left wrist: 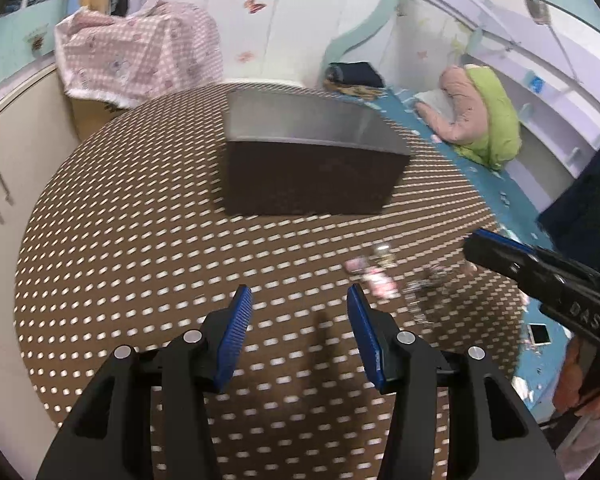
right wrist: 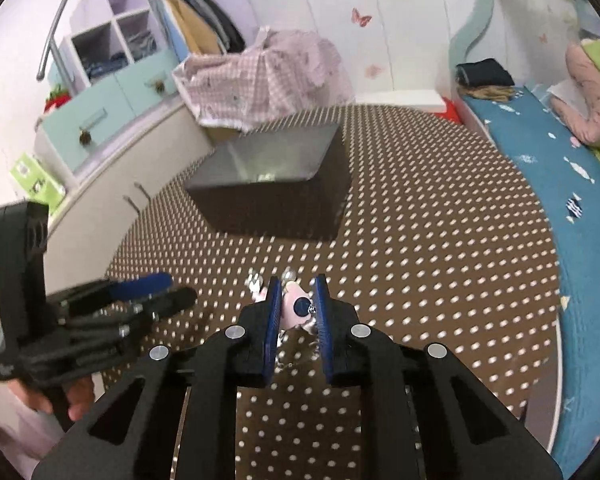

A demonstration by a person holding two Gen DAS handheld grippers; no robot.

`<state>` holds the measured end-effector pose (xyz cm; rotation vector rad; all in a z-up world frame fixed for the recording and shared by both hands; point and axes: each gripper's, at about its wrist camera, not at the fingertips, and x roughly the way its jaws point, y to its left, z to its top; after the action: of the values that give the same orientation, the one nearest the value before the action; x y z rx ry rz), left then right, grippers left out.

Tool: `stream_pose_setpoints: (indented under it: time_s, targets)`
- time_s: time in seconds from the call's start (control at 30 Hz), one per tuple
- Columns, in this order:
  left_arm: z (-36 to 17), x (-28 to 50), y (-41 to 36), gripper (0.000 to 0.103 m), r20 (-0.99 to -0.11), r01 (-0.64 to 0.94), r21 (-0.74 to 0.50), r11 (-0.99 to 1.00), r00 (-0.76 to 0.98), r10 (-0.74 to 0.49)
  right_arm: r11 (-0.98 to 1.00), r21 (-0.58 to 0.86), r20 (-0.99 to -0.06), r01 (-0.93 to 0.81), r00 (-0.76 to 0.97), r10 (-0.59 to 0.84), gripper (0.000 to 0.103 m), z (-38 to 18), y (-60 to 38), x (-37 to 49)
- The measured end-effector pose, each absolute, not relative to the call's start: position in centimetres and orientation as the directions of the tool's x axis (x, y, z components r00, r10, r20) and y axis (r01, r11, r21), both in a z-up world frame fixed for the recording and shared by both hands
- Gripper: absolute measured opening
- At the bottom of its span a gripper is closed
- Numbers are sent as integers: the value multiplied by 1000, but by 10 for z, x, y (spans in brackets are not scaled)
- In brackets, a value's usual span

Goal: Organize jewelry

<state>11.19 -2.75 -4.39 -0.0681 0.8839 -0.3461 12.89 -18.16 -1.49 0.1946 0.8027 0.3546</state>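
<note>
Right gripper (right wrist: 297, 300): blue pads drawn close together around a small dark blue round charm (right wrist: 301, 306) on a fine chain; contact of pads with charm not discernible through blur. Just behind the charm, a pink trinket (right wrist: 290, 312), part of the same jewelry cluster (left wrist: 384, 276) lying on the brown dotted tablecloth (right wrist: 420, 248).

Left gripper (left wrist: 300, 300): jaws apart, nothing between them, poised over bare cloth to the left of the cluster. Held by a hand (right wrist: 74, 398) at lower left of the right wrist view.

Dark open-topped box (right wrist: 276, 188) with grey lining: farther back on the table, well apart from the jewelry.

Beyond the table: pink checked cloth (left wrist: 140, 48); blue bedspread (right wrist: 560, 168).
</note>
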Motion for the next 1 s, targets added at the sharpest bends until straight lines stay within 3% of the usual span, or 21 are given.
stream_pose_setpoints:
  time_s: [0.13, 0.53, 0.57, 0.6, 0.63, 0.7, 0.73, 0.77, 0.8, 1.0]
  targets:
    - [-36, 108, -57, 48, -731, 349, -226, 909, 556, -395, 929, 304, -644, -212, 673, 364, 17, -5, -196, 125]
    - [-49, 104, -141, 48, -734, 474, -181, 862, 518, -439, 894, 369, -593, -255, 676, 438, 17, 6, -228, 120]
    - [-50, 105, -149, 51, -725, 487, -168, 857, 528, -442, 889, 377, -591, -259, 672, 446, 17, 6, -229, 121]
    - [-50, 105, -154, 62, -723, 491, -159, 856, 533, -440, 884, 386, -588, -262, 669, 455, 17, 5, -230, 122]
    - [-50, 106, -159, 66, -710, 501, -157, 851, 541, -449, 880, 393, -586, -266, 665, 463, 17, 5, -231, 122]
    - [-51, 109, -165, 66, -684, 516, -184, 836, 544, -486, 876, 400, -584, -268, 662, 470, 17, 4, -233, 122]
    - [-52, 111, -168, 64, -682, 528, -202, 825, 528, -505, 872, 406, -581, -272, 659, 477, 17, 4, -235, 122]
    - [-55, 114, -172, 46, -688, 540, -209, 815, 511, -515, 871, 410, -580, -271, 660, 478, 17, 4, -236, 122]
    - [-59, 117, -177, 2, -706, 552, -208, 808, 487, -514, 871, 410, -580, -270, 660, 477, 17, 4, -238, 123]
    - [-58, 118, -171, 4, -720, 536, -172, 826, 504, -477, 877, 410, -564, -251, 686, 460, 15, 9, -252, 121]
